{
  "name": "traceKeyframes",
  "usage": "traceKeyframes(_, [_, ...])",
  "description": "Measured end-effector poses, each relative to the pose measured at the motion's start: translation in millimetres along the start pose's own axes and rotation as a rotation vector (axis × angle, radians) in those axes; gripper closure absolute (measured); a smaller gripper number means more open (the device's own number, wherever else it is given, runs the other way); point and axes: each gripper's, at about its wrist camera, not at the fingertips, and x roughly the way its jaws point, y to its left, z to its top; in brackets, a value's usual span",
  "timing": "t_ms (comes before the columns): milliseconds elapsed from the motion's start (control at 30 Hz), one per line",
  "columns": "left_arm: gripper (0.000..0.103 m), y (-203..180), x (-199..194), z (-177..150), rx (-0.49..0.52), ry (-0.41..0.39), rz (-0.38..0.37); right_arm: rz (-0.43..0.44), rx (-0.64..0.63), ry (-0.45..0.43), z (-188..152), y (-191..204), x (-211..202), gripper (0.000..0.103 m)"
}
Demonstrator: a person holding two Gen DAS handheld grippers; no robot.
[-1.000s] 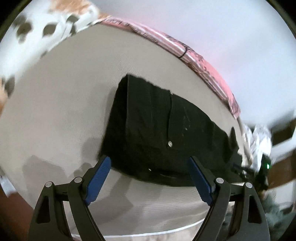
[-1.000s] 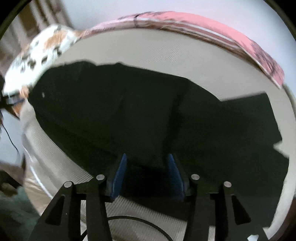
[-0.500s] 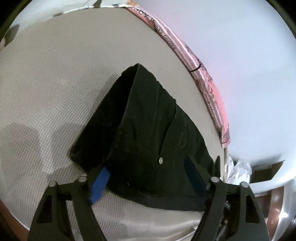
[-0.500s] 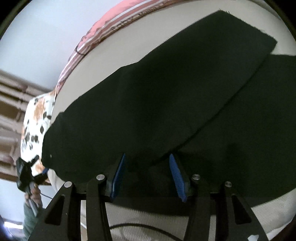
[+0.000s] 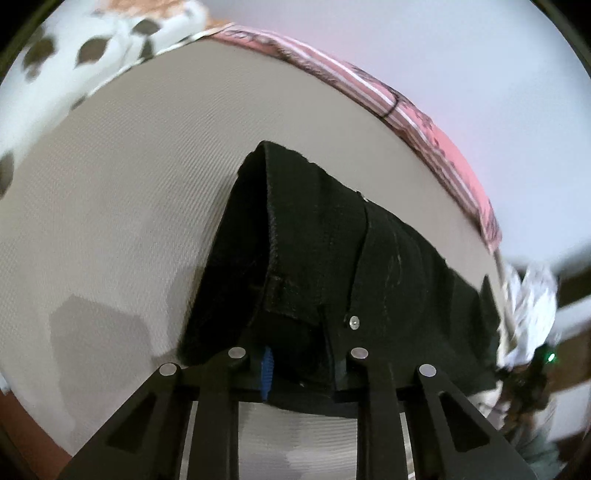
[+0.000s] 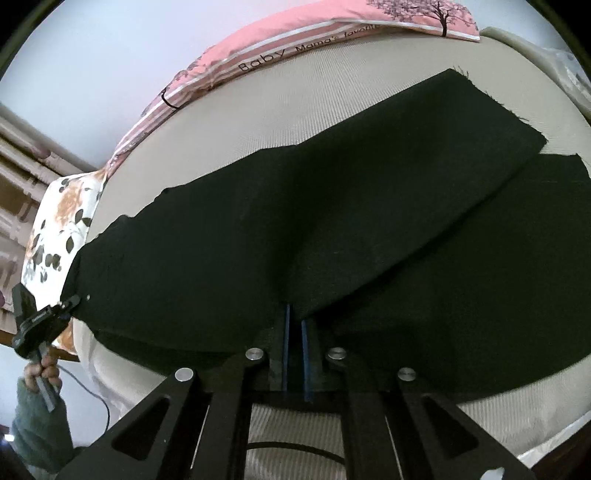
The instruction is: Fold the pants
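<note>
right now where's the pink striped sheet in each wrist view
Left wrist: the pink striped sheet arcs along the mattress's far edge, upper centre to right.
Right wrist: it runs across the top, from left of centre to the upper right, lettering readable.
Shared landmark: the black pants lie on the mattress in both.

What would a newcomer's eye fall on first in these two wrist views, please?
First, the black pants spread across the beige mattress, filling most of both views, with one leg lying over the other on the right. Next, the right tool, shut on the fabric edge nearest the camera, and the left tool, closing on the waist end. Behind, a pink striped pillow lines the wall.
</note>
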Motion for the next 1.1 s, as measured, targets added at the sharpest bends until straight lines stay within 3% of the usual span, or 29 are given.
traceKeyframes(333, [0.081, 0.6, 9.2, -8.5, 0.166, 0.040, 0.091, -0.030, -0.001, 0.112, -28.0, 1.9, 20.2, 0.098])
traceKeyframes(567, [0.072, -7.4, 16.0, -12.6, 0.168, 0.026, 0.179, -0.034, 0.005, 0.131, -28.3, 3.0, 29.6, 0.095])
traceKeyframes(633, [0.067, -8.9, 13.5, -11.7, 0.154, 0.029, 0.189, -0.026, 0.012, 0.134, -27.8, 2.5, 28.4, 0.091])
traceKeyframes(667, [0.063, -9.7, 11.7, -12.0, 0.146, 0.033, 0.189, -0.016, 0.022, 0.139, -27.1, 1.2, 26.9, 0.084])
traceKeyframes(700, [0.062, -11.3, 9.1, -12.9, 0.142, 0.035, 0.185, -0.002, 0.029, 0.144, -26.5, -0.2, 24.9, 0.070])
traceKeyframes(767, [0.058, -15.5, 0.8, -17.1, 0.152, 0.028, 0.196, 0.023, 0.042, 0.132, -26.5, -4.6, 16.6, 0.056])
traceKeyframes(967, [0.057, -35.5, -32.0, -33.4, 0.148, -0.048, 0.240, 0.020, 0.111, 0.038, -19.7, -41.6, -17.1, 0.056])
traceKeyframes(1100, [0.057, -83.4, -36.8, -47.8, 0.282, -0.118, 0.231, -0.001, 0.175, -0.013, -7.0, -74.4, -28.7, 0.056])
